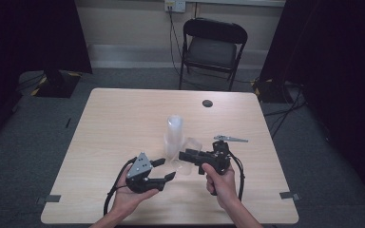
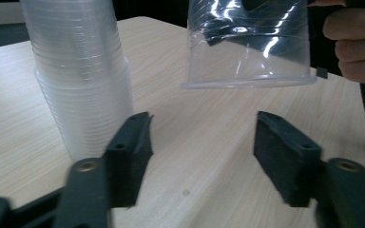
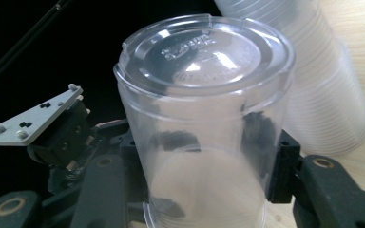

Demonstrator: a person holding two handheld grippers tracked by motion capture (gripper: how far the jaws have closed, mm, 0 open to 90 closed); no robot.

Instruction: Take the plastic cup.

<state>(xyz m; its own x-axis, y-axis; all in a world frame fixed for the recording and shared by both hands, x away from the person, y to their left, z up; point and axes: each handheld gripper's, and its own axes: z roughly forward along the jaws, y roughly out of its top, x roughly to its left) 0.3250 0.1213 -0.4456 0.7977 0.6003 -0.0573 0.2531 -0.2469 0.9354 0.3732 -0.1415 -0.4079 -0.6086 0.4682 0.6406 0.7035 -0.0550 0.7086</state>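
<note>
The light wood-grain table (image 1: 123, 118) carried a tall stack of clear plastic cups (image 1: 174, 135) standing mouth-down near its centre; a small dark round disc (image 1: 207, 103) sat toward 12 o'clock of the stack, near the far edge; a black folding chair (image 1: 211, 50) stood on the grey floor beyond the table.

The right gripper (image 1: 190, 156), held in the person's right hand (image 1: 221, 183) at about 4 o'clock of the stack, was clamped on a single clear plastic cup (image 1: 191, 149); in the right gripper view its two black jaws pressed the cup's (image 3: 204, 133) side walls, closed base facing away from the camera, open rim toward it; the stack (image 3: 323, 90) lay just beside the cup at 2 o'clock in that view; whether they touched could not be told.

The left gripper (image 1: 164, 169), in the left hand (image 1: 128, 192) at about 7 o'clock of the stack, had its jaws spread wide with nothing between them; the grey three-cornered plate (image 1: 140, 165) sat on top of it; in the left gripper view the jaws framed bare table, the stack (image 2: 81, 76) at 10 o'clock, the held cup (image 2: 247, 45) at 1 o'clock, mouth down and lifted off the table, with the fingers (image 2: 356, 47) of the right hand at 2 o'clock.

The left gripper (image 3: 123, 137) also appeared behind the cup in the right gripper view, plate (image 3: 28, 121) at 9 o'clock.
</note>
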